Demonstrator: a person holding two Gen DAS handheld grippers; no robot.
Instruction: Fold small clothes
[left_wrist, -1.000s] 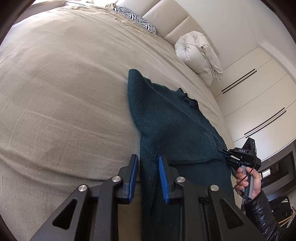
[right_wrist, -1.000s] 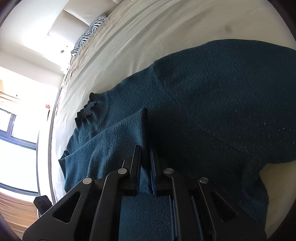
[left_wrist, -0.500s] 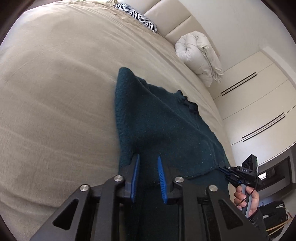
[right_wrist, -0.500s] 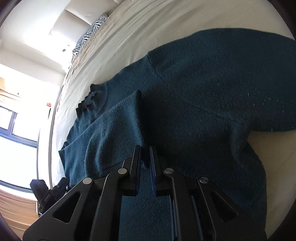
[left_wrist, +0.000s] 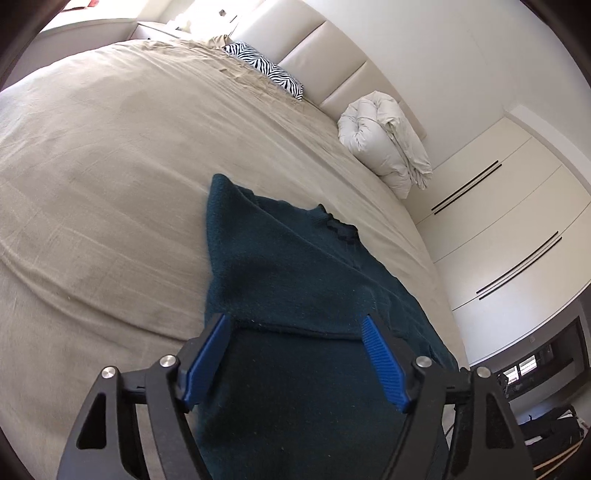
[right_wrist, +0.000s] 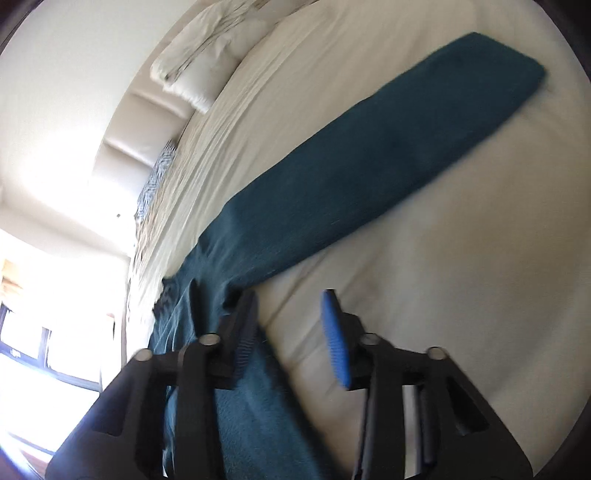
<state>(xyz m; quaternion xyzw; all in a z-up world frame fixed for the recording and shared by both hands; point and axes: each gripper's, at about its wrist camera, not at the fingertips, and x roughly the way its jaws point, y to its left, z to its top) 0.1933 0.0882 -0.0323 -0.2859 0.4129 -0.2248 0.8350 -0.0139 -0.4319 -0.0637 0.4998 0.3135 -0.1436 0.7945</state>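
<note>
Both jaws just sprang open, releasing the teal sweater (left_wrist: 295, 280): left gripper (left_wrist: 295, 354) and right gripper (right_wrist: 291, 332) hold nothing; sleeve (right_wrist: 388, 166) toward one o'clock remains unfolded.

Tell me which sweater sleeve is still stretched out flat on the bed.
In the right wrist view, the long dark teal knitted sleeve lies straight across the beige bedspread. The other sleeve is already folded over the sweater's body.

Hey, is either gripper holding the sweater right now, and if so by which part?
No. Both the left gripper and the right gripper have just opened; the sweater lies loose on the bed.
</note>
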